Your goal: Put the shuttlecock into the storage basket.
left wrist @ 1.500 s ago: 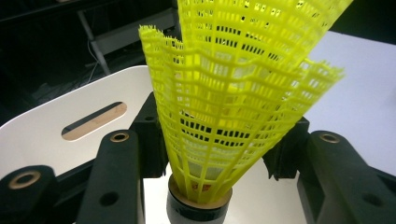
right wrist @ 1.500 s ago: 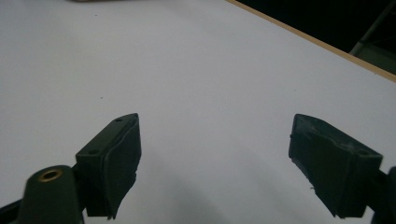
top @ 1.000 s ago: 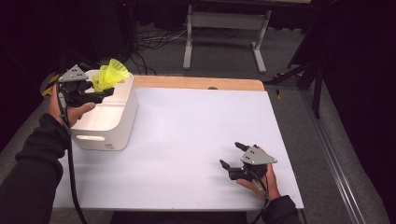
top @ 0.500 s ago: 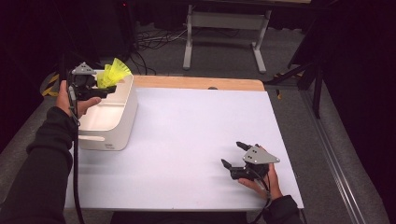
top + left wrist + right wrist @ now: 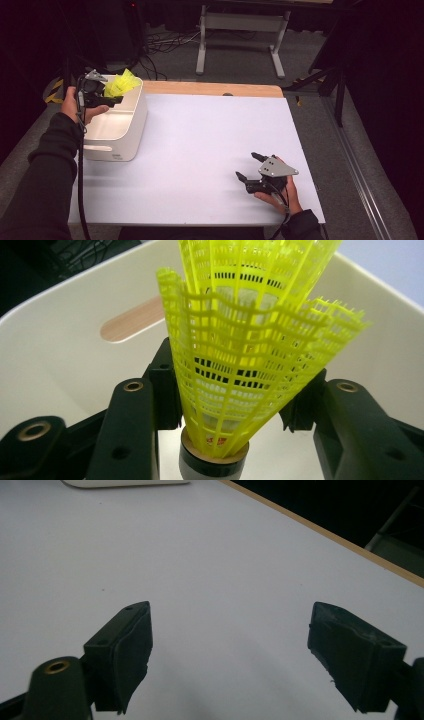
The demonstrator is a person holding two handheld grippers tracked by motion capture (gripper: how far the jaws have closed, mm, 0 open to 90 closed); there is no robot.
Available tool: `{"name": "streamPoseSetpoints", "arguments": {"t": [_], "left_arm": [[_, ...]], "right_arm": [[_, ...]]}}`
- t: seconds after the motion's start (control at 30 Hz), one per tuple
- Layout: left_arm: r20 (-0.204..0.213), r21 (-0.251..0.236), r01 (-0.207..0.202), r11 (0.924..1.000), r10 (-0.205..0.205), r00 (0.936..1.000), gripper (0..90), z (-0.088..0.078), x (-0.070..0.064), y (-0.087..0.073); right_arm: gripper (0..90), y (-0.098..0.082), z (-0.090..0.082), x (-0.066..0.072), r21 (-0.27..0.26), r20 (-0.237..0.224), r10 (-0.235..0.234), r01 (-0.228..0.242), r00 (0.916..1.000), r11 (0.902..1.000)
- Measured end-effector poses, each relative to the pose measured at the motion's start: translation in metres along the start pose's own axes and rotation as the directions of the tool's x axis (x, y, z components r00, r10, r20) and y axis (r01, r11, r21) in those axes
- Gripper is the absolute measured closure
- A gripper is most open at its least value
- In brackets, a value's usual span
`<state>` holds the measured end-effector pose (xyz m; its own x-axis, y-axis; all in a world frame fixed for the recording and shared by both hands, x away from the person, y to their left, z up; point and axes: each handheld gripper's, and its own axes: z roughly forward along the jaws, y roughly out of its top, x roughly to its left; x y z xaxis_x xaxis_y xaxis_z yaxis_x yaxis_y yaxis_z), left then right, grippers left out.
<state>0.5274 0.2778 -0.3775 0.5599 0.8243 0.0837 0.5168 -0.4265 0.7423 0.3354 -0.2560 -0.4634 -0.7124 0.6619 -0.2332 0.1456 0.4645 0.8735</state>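
From the high view I have the left gripper (image 5: 107, 98) held over the white bin (image 5: 131, 131) at the left side of the table (image 5: 210, 150), with the yellow shuttlecock (image 5: 121, 83) poking out past its jaws above the bin's far rim. Looking along that gripper's own jaws, I can see the shuttlecock (image 5: 250, 355) sitting between the two black pads, its plastic skirt flaring upward and its dark-banded cork base low near the bottom edge of the picture; the jaws stand partly closed and press on the skirt from both sides, which is bowed in where they meet it (so I read that as a firm hold). Behind the shuttlecock is the bin's pale inner wall (image 5: 60, 340) with its oval handle slot, through which a strip of the wooden table edge shows. My right gripper (image 5: 251, 168) rests near the front right corner of the table, well apart from the bin, the hand (image 5: 280, 192) on the white surface. Along its jaws I see them spread wide with nothing between them, just bare white tabletop (image 5: 215, 580) and the wooden edge beyond
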Motion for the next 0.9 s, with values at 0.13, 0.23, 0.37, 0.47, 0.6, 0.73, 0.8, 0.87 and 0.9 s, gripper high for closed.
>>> {"name": "streamPoseSetpoints", "arguments": {"t": [0.13, 0.23, 0.37, 0.47, 0.6, 0.73, 0.8, 0.87, 0.9], "left_arm": [[-0.01, 0.087, -0.027, 0.9959, 0.028, 0.9996, 53.0, 0.01, -0.003, 0.001], [-0.011, 0.114, -0.035, 0.9929, 0.036, 0.9993, 52.9, 0.013, -0.003, 0.001], [-0.015, 0.143, -0.054, 0.9882, 0.057, 0.9983, 51.1, 0.018, -0.005, 0.002], [-0.008, 0.189, -0.079, 0.9788, 0.082, 0.9966, 48.3, 0.022, -0.007, 0.003], [0.016, 0.248, -0.115, 0.9618, 0.114, 0.9933, 44.5, 0.029, -0.012, 0.004], [0.019, 0.281, -0.127, 0.9511, 0.127, 0.9917, 42.1, 0.032, -0.014, 0.004], [0.009, 0.292, -0.123, 0.9485, 0.126, 0.992, 37.2, 0.033, -0.014, 0.004], [0.006, 0.296, -0.12, 0.9475, 0.124, 0.9922, 33.1, 0.033, -0.013, 0.004], [0.009, 0.296, -0.118, 0.9477, 0.121, 0.9926, 31.5, 0.033, -0.013, 0.003]], "right_arm": [[19.0, -0.001, 0.001, 0.0, 0.006, -0.009, 0.002, -0.002, 1.0, 1.0], [19.0, -0.001, 0.001, 0.0, 0.007, -0.011, 0.002, -0.002, 0.9999, 1.0], [19.0, -0.001, 0.001, 0.0, 0.006, -0.013, 0.003, -0.003, 0.9999, 1.0], [19.0, -0.001, 0.001, 0.0, 0.004, -0.015, 0.008, -0.008, 0.9999, 1.0], [19.0, -0.001, 0.002, 0.0, 0.006, -0.021, 0.01, -0.01, 0.9997, 0.9999], [19.0, -0.001, 0.003, 0.0, 0.006, -0.024, 0.015, -0.015, 0.9996, 0.9999], [18.7, -0.001, 0.003, 0.001, 0.006, -0.024, 0.014, -0.014, 0.9996, 0.9999], [18.6, -0.001, 0.003, 0.0, 0.006, -0.023, 0.014, -0.014, 0.9996, 0.9999], [18.6, -0.001, 0.003, 0.0, 0.005, -0.025, 0.017, -0.017, 0.9996, 0.9998]]}}
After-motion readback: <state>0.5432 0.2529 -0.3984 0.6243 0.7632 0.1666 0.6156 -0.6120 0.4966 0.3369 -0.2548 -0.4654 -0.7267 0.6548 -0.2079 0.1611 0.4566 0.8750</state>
